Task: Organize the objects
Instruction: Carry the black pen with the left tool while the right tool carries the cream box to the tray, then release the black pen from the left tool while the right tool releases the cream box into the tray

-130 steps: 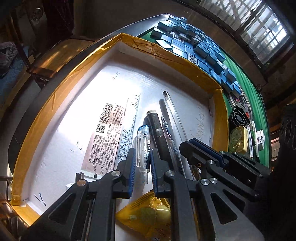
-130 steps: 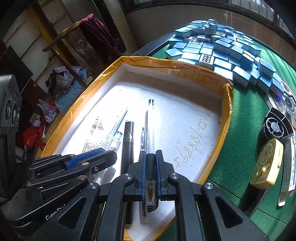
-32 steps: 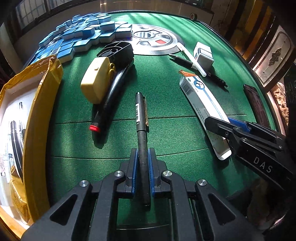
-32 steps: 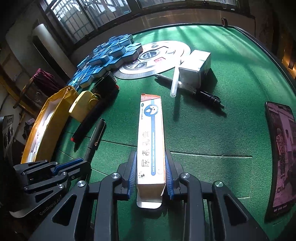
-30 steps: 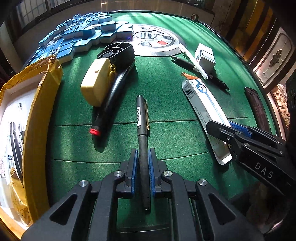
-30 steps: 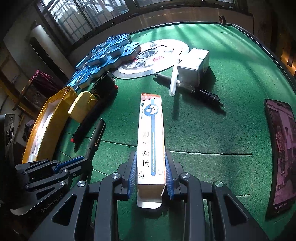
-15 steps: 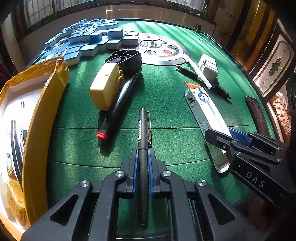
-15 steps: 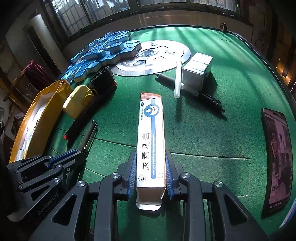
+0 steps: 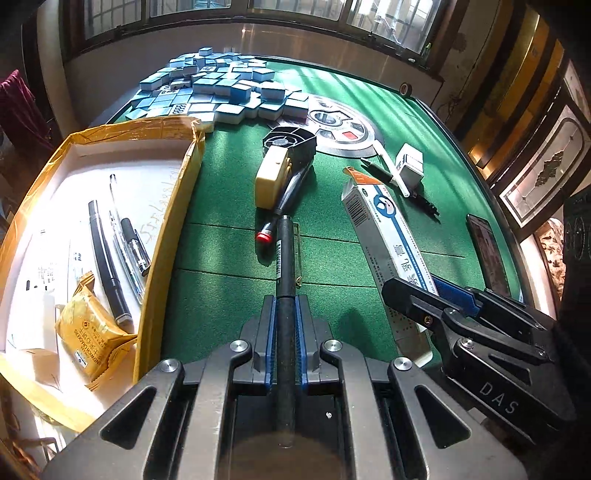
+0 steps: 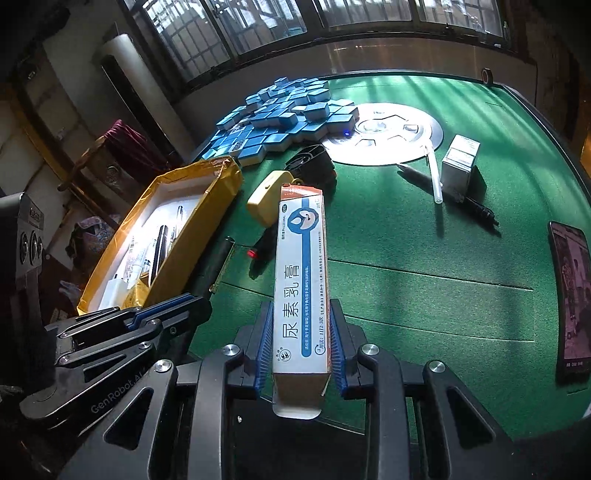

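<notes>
Black pen (image 9: 286,258) — squeezed tight in left gripper (image 9: 285,325), up over green table (image 9: 236,295), just right of yellow box (image 9: 173,206). Long white carton (image 10: 301,280) — pinched in right gripper (image 10: 300,347), further right of that box, also off the table.

Barred windows (image 10: 280,22) behind; sunlight striping green felt table (image 10: 443,258); wooden chair (image 10: 107,162) left.

Both wrist views downward, table (image 9: 332,266) shared
</notes>
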Demonstrator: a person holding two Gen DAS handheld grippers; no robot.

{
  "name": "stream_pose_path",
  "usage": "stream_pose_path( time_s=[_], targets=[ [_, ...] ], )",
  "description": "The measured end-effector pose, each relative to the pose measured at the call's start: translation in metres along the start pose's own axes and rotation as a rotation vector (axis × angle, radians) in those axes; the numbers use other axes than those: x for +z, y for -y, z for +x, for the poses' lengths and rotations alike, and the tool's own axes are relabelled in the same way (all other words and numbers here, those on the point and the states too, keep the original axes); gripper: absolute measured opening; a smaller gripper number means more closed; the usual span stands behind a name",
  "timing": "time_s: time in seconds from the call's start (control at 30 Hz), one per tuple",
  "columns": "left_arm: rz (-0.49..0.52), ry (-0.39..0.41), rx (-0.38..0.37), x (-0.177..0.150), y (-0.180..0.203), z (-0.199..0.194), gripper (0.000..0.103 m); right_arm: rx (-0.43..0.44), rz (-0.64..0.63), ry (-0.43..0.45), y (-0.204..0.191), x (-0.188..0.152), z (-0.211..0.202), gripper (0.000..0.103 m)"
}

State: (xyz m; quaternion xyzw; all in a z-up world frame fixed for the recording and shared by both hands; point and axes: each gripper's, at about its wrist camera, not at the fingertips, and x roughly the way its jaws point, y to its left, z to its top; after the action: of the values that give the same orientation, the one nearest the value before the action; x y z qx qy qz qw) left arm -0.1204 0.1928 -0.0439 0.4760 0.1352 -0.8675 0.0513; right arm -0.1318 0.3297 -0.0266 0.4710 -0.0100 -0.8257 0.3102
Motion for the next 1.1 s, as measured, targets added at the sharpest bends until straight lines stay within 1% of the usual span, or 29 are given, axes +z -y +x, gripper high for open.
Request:
stream_pose_path(
  time_s=[0.13,0.27,0.5,0.6,0.77,0.9,1.1],
  targets=[
    [-0.053,0.012,-0.033,-0.003,-0.02,-0.027,0.007,0.041,-0.048,0.001,-0.027,-0.001,-0.002,0.025],
    [-0.118,0.033,-0.035,-0.002,-0.049,-0.047,0.007,0.079,-0.073,-0.02,-0.049,0.0,0.007,0.025],
    [-0.233,0.082,0.019,0.004,-0.105,-0.063,0.007,0.112,-0.132,-0.045,-0.084,0.009,0.025,0.025],
    [-0.276,0.09,0.034,0.007,-0.125,-0.061,0.007,0.132,-0.14,-0.057,-0.094,0.018,0.035,0.025],
    [-0.337,0.079,0.044,0.012,-0.154,-0.049,0.007,0.149,-0.153,-0.086,-0.11,0.031,0.059,0.025],
    [-0.384,0.061,0.037,0.02,-0.174,-0.036,0.007,0.163,-0.151,-0.113,-0.118,0.043,0.079,0.025],
    [-0.441,0.031,0.023,0.034,-0.194,-0.014,0.007,0.156,-0.151,-0.148,-0.124,0.06,0.109,0.025]
  ],
)
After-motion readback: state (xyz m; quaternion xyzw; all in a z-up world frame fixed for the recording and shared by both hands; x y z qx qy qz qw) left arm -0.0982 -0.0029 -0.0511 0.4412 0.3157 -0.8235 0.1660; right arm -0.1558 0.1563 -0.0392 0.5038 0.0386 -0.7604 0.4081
